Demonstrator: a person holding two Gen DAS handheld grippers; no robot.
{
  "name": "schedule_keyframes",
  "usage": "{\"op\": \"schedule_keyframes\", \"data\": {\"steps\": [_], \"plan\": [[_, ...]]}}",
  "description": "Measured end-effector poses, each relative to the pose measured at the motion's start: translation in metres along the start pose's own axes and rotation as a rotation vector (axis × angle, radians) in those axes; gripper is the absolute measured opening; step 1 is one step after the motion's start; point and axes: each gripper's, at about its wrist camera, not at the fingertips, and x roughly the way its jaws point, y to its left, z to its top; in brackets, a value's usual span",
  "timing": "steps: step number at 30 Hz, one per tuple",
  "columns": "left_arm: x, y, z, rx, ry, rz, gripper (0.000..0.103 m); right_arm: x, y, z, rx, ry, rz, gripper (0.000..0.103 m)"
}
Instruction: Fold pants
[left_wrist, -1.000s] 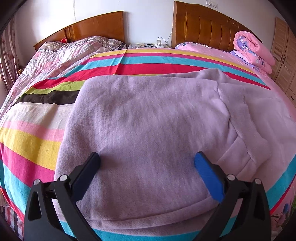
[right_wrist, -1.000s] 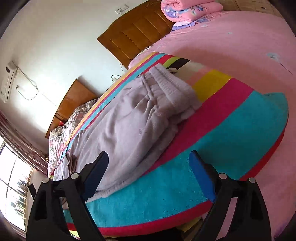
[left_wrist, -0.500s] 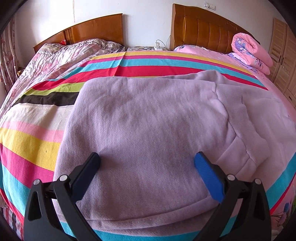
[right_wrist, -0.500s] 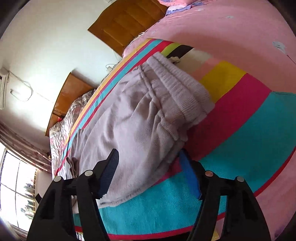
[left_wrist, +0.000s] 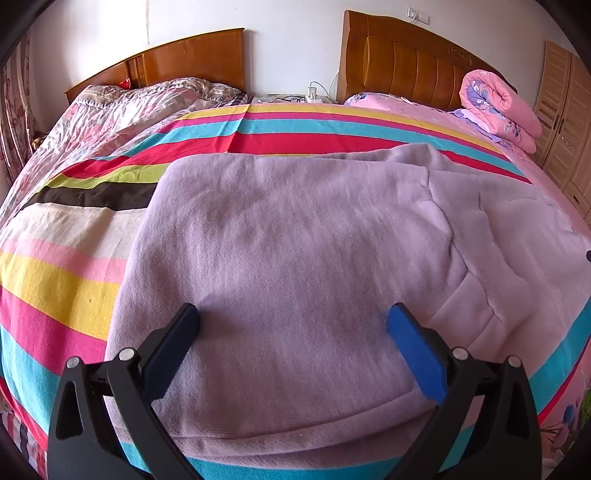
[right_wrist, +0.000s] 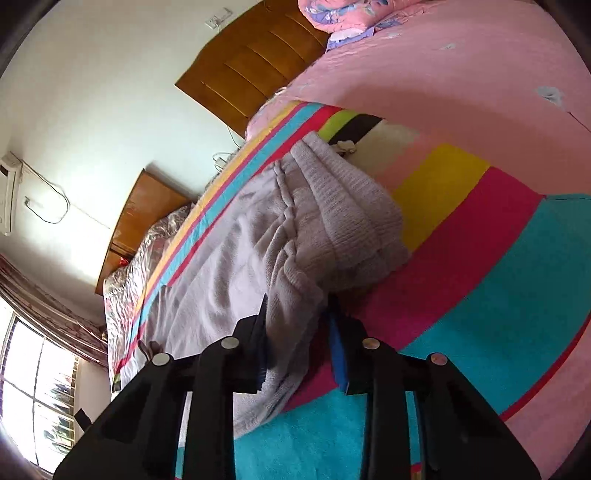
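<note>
You're in a home bedroom, two beds side by side, wooden headboards (left_wrist: 413, 64) far, striped sheet (left_wrist: 55, 280) near, wardrobe (left_wrist: 565, 122) right, rolled quilt (left_wrist: 498, 107).

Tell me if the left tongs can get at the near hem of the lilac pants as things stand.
Probably yes: the left tongs stand open right over the pants, whose near hem lies flat on the striped blanket with nothing covering it.

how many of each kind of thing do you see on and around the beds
pants: 1
striped sheet: 1
wooden headboards: 2
rolled pink quilt: 1
grippers, left gripper and right gripper: 2
total: 7
</note>
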Motion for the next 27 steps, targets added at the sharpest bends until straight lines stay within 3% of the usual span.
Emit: {"op": "schedule_keyframes", "data": {"steps": [2, 4, 6, 9, 12, 14, 17, 18, 19, 21, 25, 27], "plan": [[-0.004, 0.002, -0.001, -0.014, -0.01, -0.005, 0.102, -0.01, 0.038, 0.002, -0.105, -0.063, -0.024, 0.026], [-0.016, 0.01, -0.001, -0.061, -0.038, -0.037, 0.101, -0.021, 0.099, 0.0, -0.307, -0.131, -0.07, 0.026], [-0.045, 0.028, 0.002, -0.14, -0.121, -0.091, 0.101, -0.024, 0.171, -0.015, -0.535, -0.188, -0.084, 0.026], [-0.092, 0.06, 0.009, -0.208, -0.248, -0.068, 0.101, -0.012, 0.279, -0.071, -0.902, -0.247, -0.077, 0.026], [-0.124, 0.087, 0.009, -0.262, -0.315, -0.032, 0.102, 0.024, 0.357, -0.173, -1.298, -0.233, -0.075, 0.025], [-0.134, 0.101, 0.005, -0.291, -0.318, -0.041, 0.102, 0.057, 0.375, -0.245, -1.528, -0.201, -0.077, 0.025], [-0.133, 0.117, -0.004, -0.322, -0.273, -0.097, 0.101, 0.101, 0.362, -0.335, -1.753, -0.064, -0.063, 0.025], [-0.13, 0.12, -0.007, -0.328, -0.253, -0.13, 0.101, 0.114, 0.35, -0.356, -1.819, -0.05, -0.091, 0.024], [-0.126, 0.123, -0.01, -0.333, -0.234, -0.159, 0.101, 0.116, 0.342, -0.369, -1.855, -0.122, -0.127, 0.024], [-0.119, 0.125, -0.013, -0.34, -0.202, -0.24, 0.101, 0.112, 0.34, -0.37, -1.841, -0.168, -0.137, 0.024], [-0.097, 0.123, -0.004, -0.392, -0.102, -0.522, 0.101, 0.099, 0.343, -0.363, -1.812, -0.218, -0.096, 0.024], [-0.084, 0.112, 0.006, -0.376, -0.048, -0.599, 0.101, 0.09, 0.341, -0.361, -1.793, -0.244, -0.074, 0.023]]}}
